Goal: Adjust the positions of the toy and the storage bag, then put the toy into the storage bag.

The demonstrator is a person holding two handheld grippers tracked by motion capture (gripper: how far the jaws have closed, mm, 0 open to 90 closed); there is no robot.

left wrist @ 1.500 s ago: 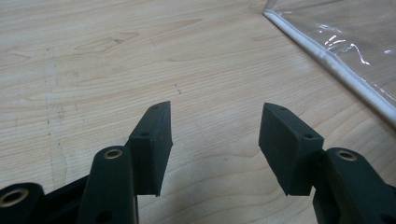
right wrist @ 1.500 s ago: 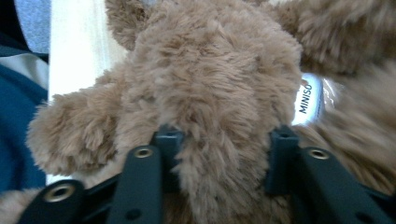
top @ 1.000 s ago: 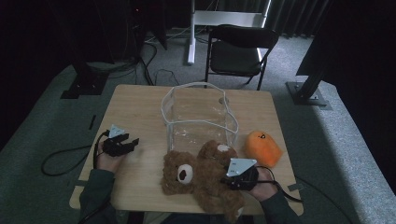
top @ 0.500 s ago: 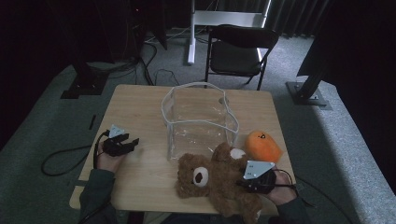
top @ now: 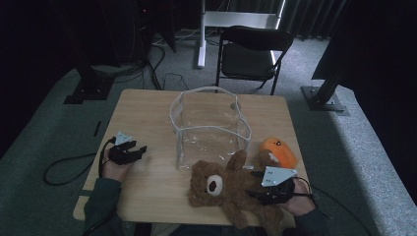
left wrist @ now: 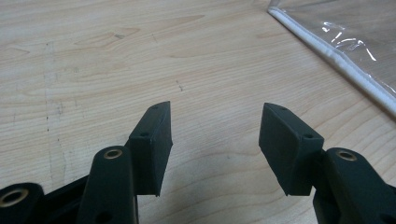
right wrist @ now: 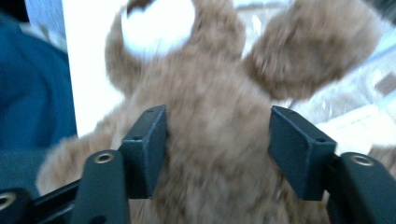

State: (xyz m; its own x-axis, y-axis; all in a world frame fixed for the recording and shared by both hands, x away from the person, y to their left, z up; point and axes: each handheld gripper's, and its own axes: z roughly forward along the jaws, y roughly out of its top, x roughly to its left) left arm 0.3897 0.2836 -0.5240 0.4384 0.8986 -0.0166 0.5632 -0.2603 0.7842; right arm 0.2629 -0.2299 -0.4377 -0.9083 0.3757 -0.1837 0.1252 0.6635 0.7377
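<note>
A brown teddy bear [top: 228, 189] lies on its back at the wooden table's [top: 147, 108] near edge, just in front of a clear plastic bag [top: 209, 123] with white piping. My right gripper [top: 252, 184] lies over the bear's body from the right. In the right gripper view the furry body [right wrist: 215, 140] sits between the jaws of the gripper [right wrist: 217, 121]. Those jaws have just been opening and now stand apart around the bear. My left gripper [top: 139, 149] rests on the table at the left, open [left wrist: 215, 116] over bare wood, with the bag's edge [left wrist: 345, 42] to its right.
An orange plush toy [top: 279, 151] lies at the table's right side, beside the bear's arm. A black folding chair [top: 251, 54] stands beyond the far edge. A cable trails off the table's left side.
The right gripper and the teddy bear have shifted to the right along the near edge. The left gripper has stayed put.
</note>
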